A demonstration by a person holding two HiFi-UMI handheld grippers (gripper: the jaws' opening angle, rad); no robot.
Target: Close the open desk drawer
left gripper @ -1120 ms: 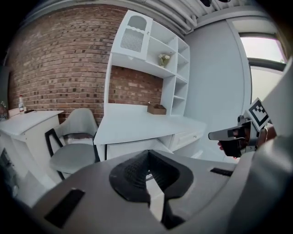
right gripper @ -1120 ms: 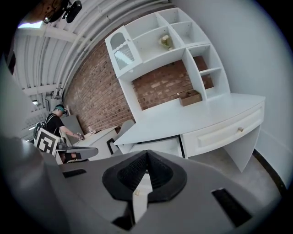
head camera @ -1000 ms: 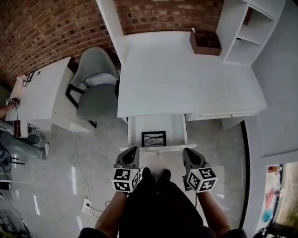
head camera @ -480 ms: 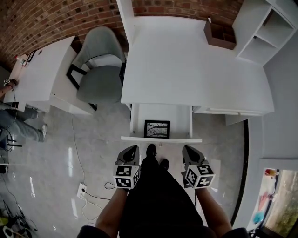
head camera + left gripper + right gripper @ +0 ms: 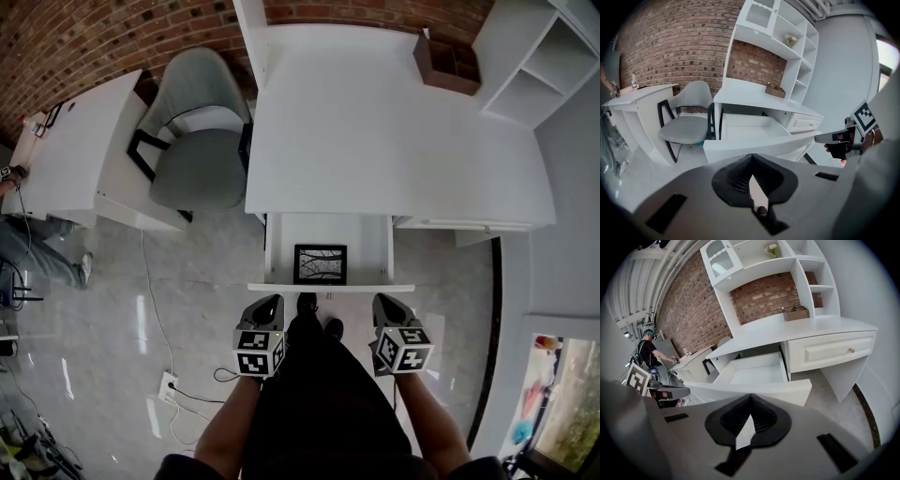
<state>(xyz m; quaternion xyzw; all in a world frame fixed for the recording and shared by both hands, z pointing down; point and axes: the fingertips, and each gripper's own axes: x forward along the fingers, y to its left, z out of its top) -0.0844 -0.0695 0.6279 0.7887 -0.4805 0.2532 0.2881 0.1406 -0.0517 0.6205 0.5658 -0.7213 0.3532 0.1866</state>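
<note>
Drawer (image 5: 330,287): pulled out from near edge of table (image 5: 375,131), framed picture (image 5: 320,264) inside. Left tool (image 5: 267,304) and right tool (image 5: 385,304): jaws together, empty, held near its front, presumably for pushing

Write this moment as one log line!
drawer: open | framed picture inside | left tongs: shut, empty | right tongs: shut, empty | drawer untouched

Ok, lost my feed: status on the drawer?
Left gripper and right gripper shut, empty. White desk drawer open, untouched. Black-framed picture inside; nothing seen blocking.
</note>
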